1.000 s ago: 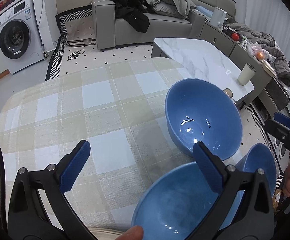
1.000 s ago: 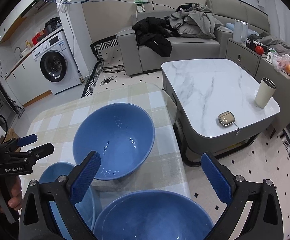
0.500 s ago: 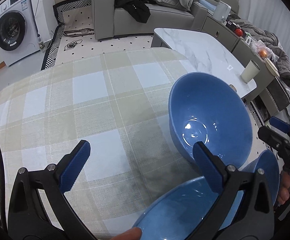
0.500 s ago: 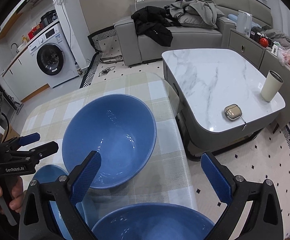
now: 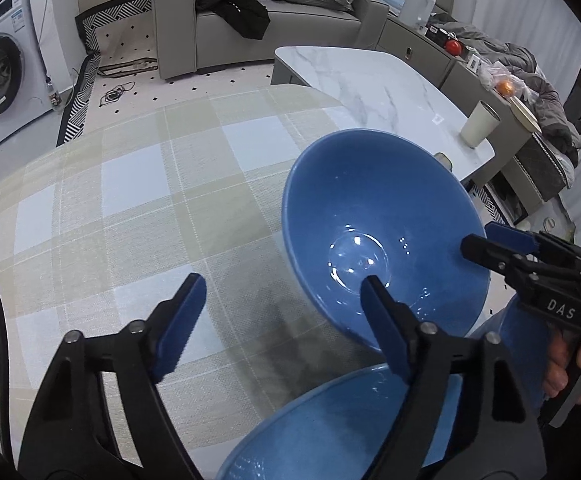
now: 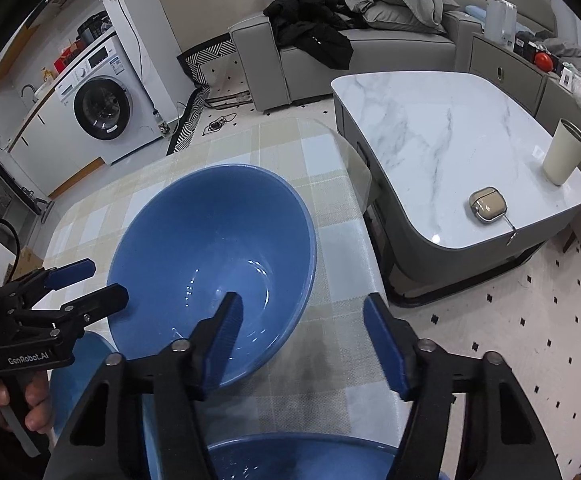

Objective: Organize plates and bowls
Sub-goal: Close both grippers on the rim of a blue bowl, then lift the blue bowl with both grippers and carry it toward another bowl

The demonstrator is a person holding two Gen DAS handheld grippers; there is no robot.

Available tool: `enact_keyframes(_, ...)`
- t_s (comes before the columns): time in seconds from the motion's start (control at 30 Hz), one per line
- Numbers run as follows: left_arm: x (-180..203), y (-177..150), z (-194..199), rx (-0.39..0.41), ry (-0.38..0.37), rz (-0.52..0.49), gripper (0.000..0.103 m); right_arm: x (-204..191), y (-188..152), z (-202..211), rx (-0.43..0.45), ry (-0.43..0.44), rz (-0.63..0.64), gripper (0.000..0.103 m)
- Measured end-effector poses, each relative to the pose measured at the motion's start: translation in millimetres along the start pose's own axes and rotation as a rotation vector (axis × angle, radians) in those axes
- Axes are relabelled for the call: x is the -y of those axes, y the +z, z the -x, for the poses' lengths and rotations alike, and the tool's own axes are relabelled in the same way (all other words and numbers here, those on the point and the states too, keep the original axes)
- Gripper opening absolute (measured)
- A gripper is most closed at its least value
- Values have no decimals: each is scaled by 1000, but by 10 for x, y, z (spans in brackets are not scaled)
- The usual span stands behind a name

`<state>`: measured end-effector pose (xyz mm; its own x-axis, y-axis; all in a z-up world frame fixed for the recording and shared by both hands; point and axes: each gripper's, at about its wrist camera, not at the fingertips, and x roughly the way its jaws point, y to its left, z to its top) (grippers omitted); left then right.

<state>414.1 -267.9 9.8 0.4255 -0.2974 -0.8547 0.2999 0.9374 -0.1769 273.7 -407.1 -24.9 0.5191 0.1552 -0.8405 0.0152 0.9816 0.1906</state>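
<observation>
We see a large blue bowl [image 5: 382,236] on the checked tabletop [image 5: 130,200], nothing in it but glints of light. A second blue bowl [image 5: 330,432] lies nearest us, and a third [image 6: 74,364] sits low beside it; both look bare inside.

Our left gripper [image 5: 282,320] and right gripper [image 6: 302,336] each straddle the big bowl's rim, one finger inside, one outside. Both sets of jaws are closing, about half wide, and the pads do not yet press the wall. A second ago they stood fully wide and higher above the bowls.

Only the right wrist view shows the small case [image 6: 487,204] on the marble table [image 6: 430,120]; both views catch the cup [image 6: 564,156].
</observation>
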Motion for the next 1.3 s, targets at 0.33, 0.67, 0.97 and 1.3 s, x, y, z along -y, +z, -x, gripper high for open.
enact_keyframes(0.33, 41, 40, -75, -27, -70, 1, 27, -14, -18, -59, 1, -3, 3, 26)
enact_keyframes(0.67, 142, 36, -97, -27, -50, -41, 17, -98, -37, -60, 22, -19, 44, 16)
enact_keyframes(0.97, 262, 66, 63, 17, -60, -54, 17, -68, -35, 74, 57, -37, 44, 16)
enact_keyframes(1.3, 444, 63, 319, 61, -56, -80, 17, -40, -57, 349, 107, -48, 44, 16)
